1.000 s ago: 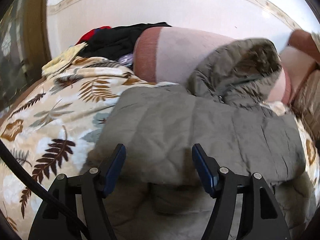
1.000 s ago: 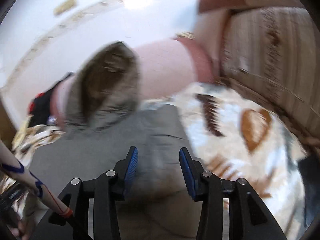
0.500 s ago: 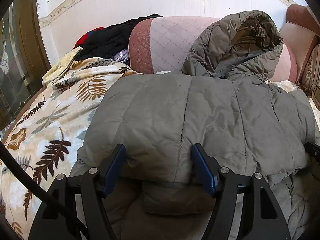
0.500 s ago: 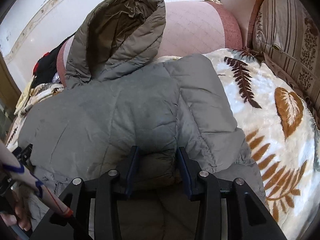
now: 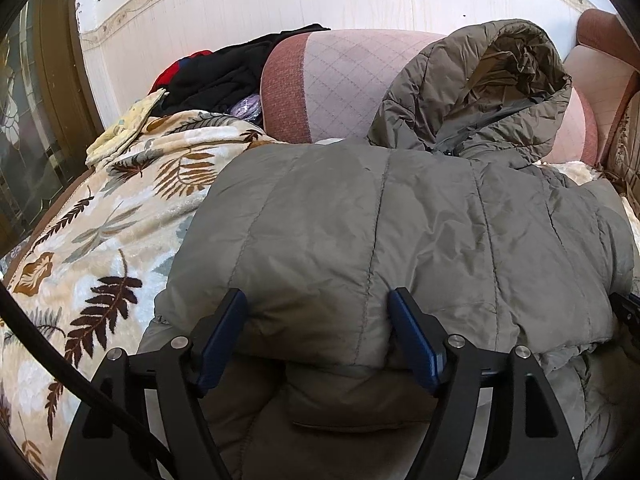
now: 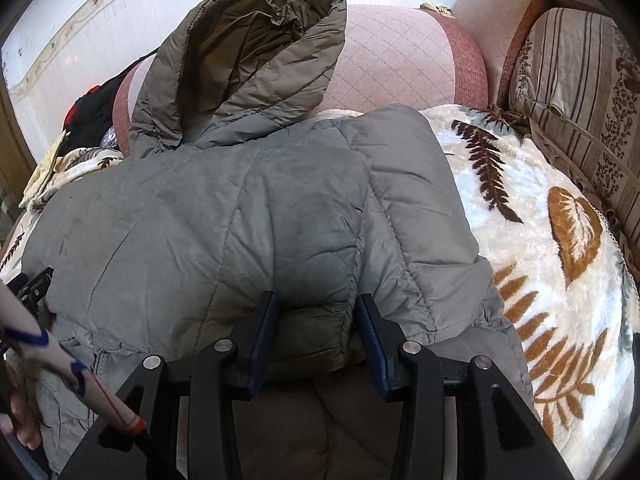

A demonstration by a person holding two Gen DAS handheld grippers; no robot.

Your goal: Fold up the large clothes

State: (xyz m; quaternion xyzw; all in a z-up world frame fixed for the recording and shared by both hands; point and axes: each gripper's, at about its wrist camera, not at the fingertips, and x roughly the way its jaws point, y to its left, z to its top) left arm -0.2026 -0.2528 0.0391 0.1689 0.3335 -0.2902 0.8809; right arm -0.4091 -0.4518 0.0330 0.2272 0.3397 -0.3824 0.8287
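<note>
- Left gripper (image 5: 318, 336): jaws opening, a thick fold of the grey padded jacket (image 5: 400, 232) between the blue pads (image 5: 414, 346); whether the pads press the fabric I cannot tell.
- Right gripper (image 6: 316, 334): clenched on a bunched jacket fold (image 6: 312, 320), both pads against it.
- Jacket lies across the leaf-print blanket (image 5: 100, 240), folded edge at the near side, hood (image 5: 500, 80) propped against the pink sofa back (image 5: 344, 76) at the far side.
- Versus a second ago: the folded layer now lies down flat and the views are sharp, no blur.
- Dark clothes (image 5: 228, 72) heaped far left.
- Hard to make out: the jacket's lower layer near the grippers is in shadow; the person's hand (image 6: 22, 412) is cut off at the left edge.
</note>
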